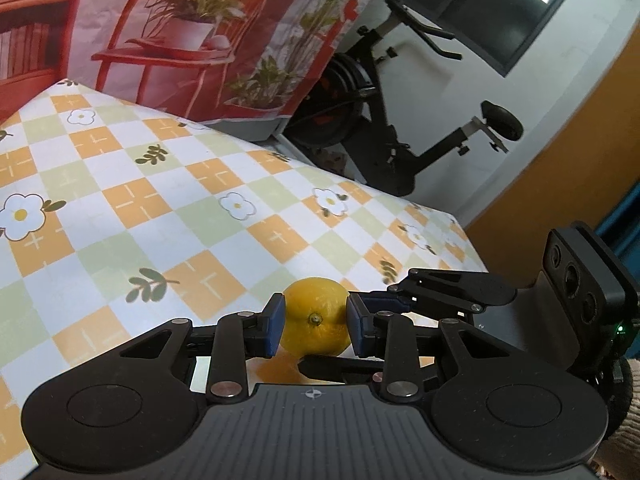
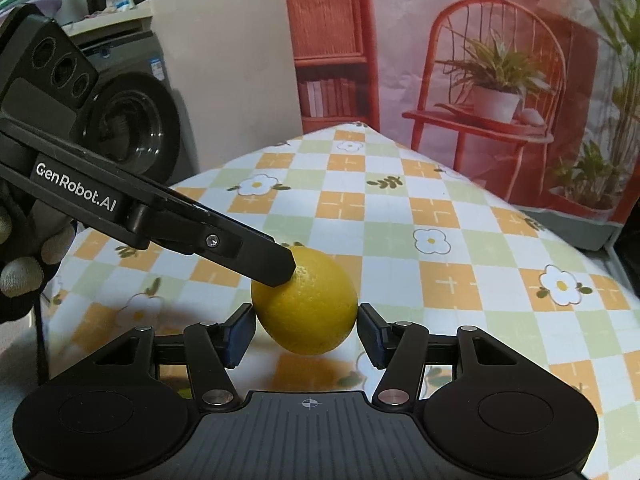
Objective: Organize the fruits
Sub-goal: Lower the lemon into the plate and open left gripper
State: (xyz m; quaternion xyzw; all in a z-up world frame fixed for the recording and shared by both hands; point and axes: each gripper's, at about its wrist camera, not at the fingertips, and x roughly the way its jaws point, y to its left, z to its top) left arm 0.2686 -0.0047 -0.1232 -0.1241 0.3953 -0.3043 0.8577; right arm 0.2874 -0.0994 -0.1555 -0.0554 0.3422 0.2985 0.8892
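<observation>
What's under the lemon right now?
The checkered tablecloth lies below the lemon, with a shadow beneath it. The left gripper clamps it. The right gripper stands open around it. Whether the lemon touches the cloth cannot be seen.

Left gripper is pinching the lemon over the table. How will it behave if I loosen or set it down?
The lemon looks firm: the pads of the left gripper leave no visible dent. Its rounded egg shape and smooth peel suggest it may pivot or slip in a two-point pinch. Set on the flat tablecloth, it would probably roll.
</observation>
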